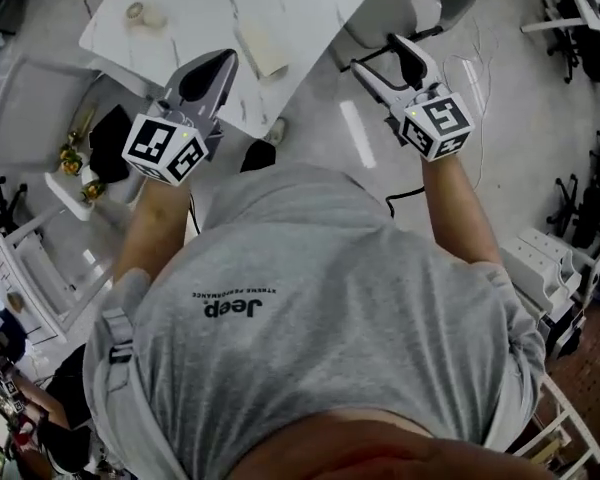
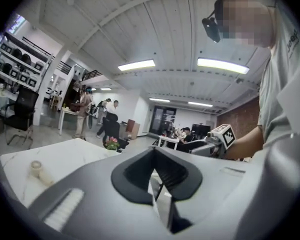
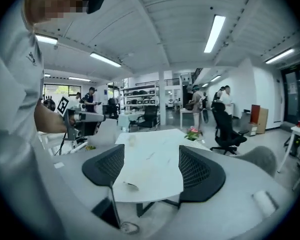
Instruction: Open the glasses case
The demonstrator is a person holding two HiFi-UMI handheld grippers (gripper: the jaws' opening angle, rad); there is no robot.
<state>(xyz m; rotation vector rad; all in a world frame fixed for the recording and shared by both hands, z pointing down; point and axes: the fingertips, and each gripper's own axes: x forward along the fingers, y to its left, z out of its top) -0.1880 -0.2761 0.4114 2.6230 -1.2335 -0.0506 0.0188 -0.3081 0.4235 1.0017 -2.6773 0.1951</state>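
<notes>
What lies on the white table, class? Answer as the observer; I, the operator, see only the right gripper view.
Observer: Head view shows a flat beige case near the table's closer edge.
Operator: Is the left claw shut?
Observer: Yes. The left gripper view shows its jaws together, holding nothing.
Operator: Where does it hang?
Observer: Over the table's edge, left of the case in head view.
</notes>
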